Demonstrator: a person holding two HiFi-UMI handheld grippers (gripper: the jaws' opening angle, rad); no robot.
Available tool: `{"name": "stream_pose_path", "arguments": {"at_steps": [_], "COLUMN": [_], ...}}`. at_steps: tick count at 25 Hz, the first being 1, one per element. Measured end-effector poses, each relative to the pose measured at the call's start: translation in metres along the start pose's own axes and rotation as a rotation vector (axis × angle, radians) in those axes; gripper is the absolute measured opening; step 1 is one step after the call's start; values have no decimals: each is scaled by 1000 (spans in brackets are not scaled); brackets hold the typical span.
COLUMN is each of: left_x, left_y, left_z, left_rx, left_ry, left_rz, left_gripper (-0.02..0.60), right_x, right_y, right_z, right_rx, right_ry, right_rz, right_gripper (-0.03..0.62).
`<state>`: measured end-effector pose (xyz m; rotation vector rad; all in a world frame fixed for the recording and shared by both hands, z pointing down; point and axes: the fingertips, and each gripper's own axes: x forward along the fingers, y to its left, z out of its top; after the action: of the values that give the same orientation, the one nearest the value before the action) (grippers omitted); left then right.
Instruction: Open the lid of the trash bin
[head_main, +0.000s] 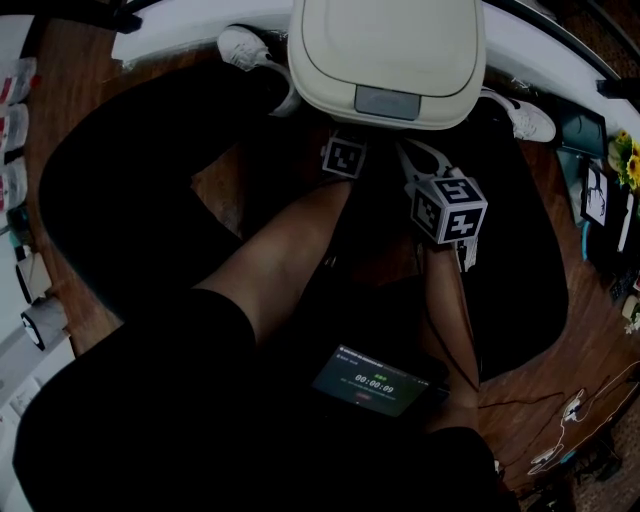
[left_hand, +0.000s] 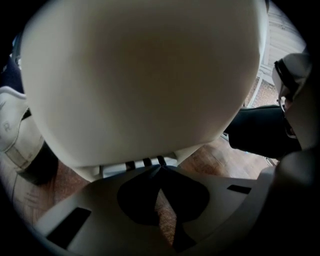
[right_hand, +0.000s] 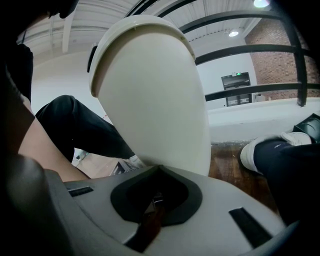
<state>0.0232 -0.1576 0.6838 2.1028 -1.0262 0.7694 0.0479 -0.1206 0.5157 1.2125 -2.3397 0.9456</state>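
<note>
Cream plastic fills the top of your head view: the lid (head_main: 385, 45) of the trash bin (right_hand: 165, 110) lies flat and closed, with a grey panel (head_main: 387, 102) at its near edge. The bin stands on the wooden floor (head_main: 560, 330) between your two white shoes (head_main: 245, 47), one at each side.

Your left claw (left_hand: 159, 169) has its jaws brought together at the tips, with nothing between them. It points at the bin's front wall from very close, so the wall takes up nearly the whole left gripper view; you cannot tell whether the tips touch it. Its marker cube (head_main: 345, 157) sits just below the lid's near edge in the head view.

Your right claw (right_hand: 156, 199) is also closed on nothing. It sits low and beside the bin, looking up its curved side to the seam under the lid. Its marker cube (head_main: 450, 208) is a little nearer to you than the left one.

A lit phone screen (head_main: 372, 382) rests on your lap
</note>
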Motion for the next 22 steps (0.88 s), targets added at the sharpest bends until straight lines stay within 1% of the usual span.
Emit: {"name": "stream_pose_path", "arguments": {"at_steps": [3, 6, 8, 10, 11, 14, 16, 22], "left_x": [3, 3, 2, 2, 1, 0, 1, 3], "left_y": [4, 3, 5, 5, 3, -1, -2, -1], "left_z": [-8, -11, -6, 5, 7, 0, -2, -1], "left_rx": [-17, -34, -27, -18, -20, -48, -56, -48], "left_ry": [29, 44, 31, -5, -12, 31, 45, 37], "left_rz": [27, 32, 46, 60, 61, 50, 43, 47], "left_gripper": [34, 34, 34, 34, 34, 34, 34, 34], "right_x": [1, 0, -1, -2, -3, -3, -4, -3], "right_y": [0, 0, -1, -2, -2, -2, -2, -5], "right_z": [0, -2, -2, -2, -2, -2, -1, -3], "right_rx": [1, 5, 9, 10, 10, 11, 13, 18], "right_ry": [1, 3, 2, 0, -1, -1, -4, -4], "right_rz": [0, -4, -7, -6, -5, -6, -8, -10], "right_gripper": [21, 21, 21, 21, 21, 21, 21, 21]}}
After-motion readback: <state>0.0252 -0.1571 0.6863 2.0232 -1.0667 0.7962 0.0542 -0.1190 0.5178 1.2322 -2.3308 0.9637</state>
